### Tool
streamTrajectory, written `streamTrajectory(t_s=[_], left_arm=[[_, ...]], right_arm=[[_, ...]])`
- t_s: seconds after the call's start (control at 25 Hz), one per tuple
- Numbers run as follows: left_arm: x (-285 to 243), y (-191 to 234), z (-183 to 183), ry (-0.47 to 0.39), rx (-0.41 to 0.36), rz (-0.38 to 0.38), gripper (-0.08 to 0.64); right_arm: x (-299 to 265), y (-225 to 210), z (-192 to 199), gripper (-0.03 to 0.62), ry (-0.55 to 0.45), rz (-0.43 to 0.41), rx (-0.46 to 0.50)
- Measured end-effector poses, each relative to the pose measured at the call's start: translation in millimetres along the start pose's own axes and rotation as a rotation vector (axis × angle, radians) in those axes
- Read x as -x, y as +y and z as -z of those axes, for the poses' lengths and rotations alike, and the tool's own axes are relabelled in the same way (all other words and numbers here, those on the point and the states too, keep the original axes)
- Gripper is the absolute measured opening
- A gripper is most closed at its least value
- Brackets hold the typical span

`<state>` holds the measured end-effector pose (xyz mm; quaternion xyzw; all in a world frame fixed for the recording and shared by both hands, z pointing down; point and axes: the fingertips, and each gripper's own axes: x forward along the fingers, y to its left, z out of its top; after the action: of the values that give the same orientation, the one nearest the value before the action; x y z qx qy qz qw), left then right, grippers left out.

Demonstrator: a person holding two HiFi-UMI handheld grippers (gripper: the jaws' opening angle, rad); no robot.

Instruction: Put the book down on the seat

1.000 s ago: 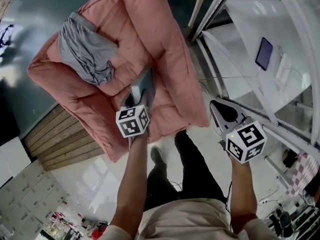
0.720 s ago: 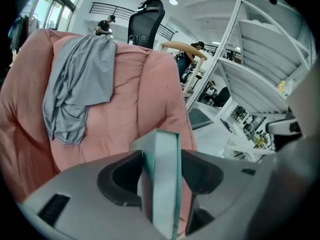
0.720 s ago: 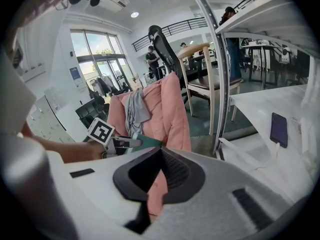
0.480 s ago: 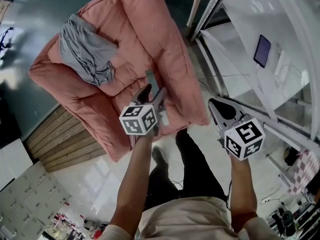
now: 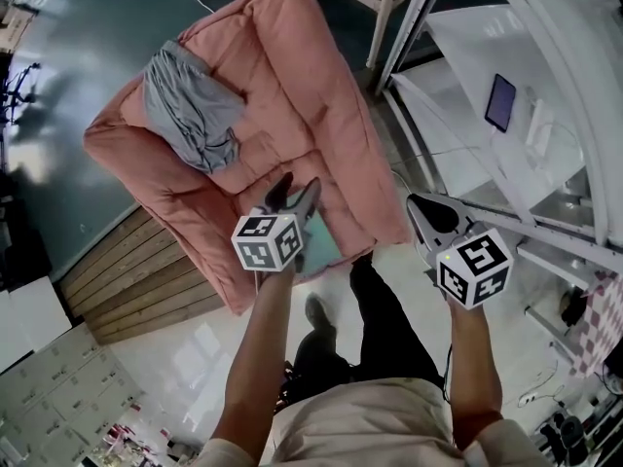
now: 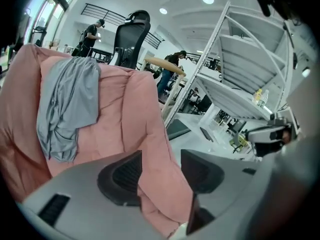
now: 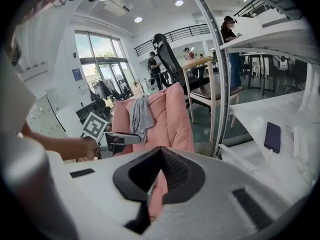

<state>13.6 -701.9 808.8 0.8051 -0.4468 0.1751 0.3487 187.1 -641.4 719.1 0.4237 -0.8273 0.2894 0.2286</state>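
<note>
The book (image 5: 321, 244) lies flat as a pale teal rectangle near the front edge of the pink padded seat (image 5: 292, 95), partly hidden under my left gripper. My left gripper (image 5: 296, 189) hovers above it. Its jaws have just been opening and now stand open, with nothing between them. In the left gripper view the left gripper (image 6: 161, 154) frames only the seat's pink front (image 6: 150, 184). My right gripper (image 5: 419, 205) hangs off the seat's right side, apart from it. In the right gripper view the right gripper (image 7: 160, 149) has its tips together, holding nothing.
A grey cloth (image 5: 190, 110) is draped over the seat's back. White metal shelving (image 5: 506, 163) stands close on the right, with a phone (image 5: 499, 102) on a shelf. A wooden platform (image 5: 136, 280) lies to the left. People and an office chair (image 6: 131, 39) are farther off.
My left gripper held the book upright on the seat, then opened and lifted back off it. The book now lies flat on the seat. My right gripper rose slightly.
</note>
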Motion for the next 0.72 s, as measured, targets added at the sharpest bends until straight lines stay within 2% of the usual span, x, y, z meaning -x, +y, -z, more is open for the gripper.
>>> streamTrajectory(t_s=[0.16, 0.44, 0.72], left_arm=[[39.5, -3.5, -15.0, -0.034, -0.038, -0.005, 0.230], [127.4, -32.1, -63.3, -0.148, -0.138, 0.031, 0.227], [233.5, -70.9, -115.9, -0.296, -0.261, 0.079, 0.162]], right_arm=[[17.7, 16.3, -8.9, -0.008, -0.024, 0.005, 0.006], [59.3, 55.5, -47.7, -0.009, -0.104, 0.004, 0.056], [107.8, 111.7, -95.1, -0.009, -0.203, -0.026, 0.144]])
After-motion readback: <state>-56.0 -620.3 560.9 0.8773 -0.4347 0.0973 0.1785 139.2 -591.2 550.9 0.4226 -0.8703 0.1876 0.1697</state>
